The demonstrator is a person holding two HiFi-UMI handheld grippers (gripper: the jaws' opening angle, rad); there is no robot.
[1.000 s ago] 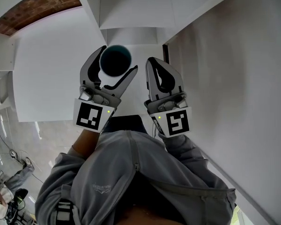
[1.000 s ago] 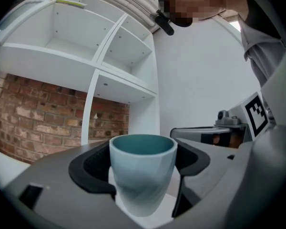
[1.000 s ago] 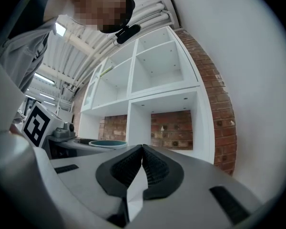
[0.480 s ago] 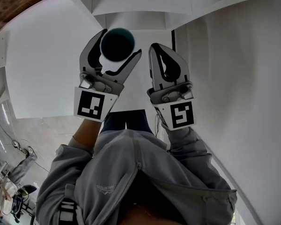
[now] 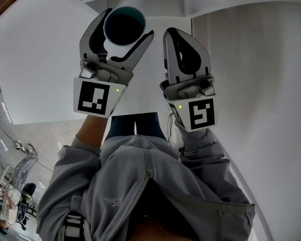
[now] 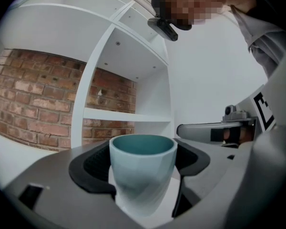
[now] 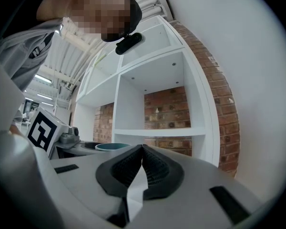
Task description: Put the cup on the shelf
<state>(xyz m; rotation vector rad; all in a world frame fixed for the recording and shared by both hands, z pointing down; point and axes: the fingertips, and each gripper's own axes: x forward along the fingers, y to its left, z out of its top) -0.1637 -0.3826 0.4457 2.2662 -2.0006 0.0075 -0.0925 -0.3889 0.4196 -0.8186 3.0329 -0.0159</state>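
The left gripper (image 5: 126,28) is clamped on the teal cup (image 6: 142,168), with a pad on each side. The cup is upright, mouth up, held in the air in front of the white shelf (image 6: 126,116) and not resting on any board. There's a brick wall (image 6: 33,94) behind the shelf. The right gripper (image 7: 143,151) is just beside the left one, jaws pressed together with nothing in them.

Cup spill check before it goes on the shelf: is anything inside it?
The cup, held in the left gripper, shows only a dark teal inner wall, with nothing visible in it. Its bottom lies in shadow, so that part is uncertain.
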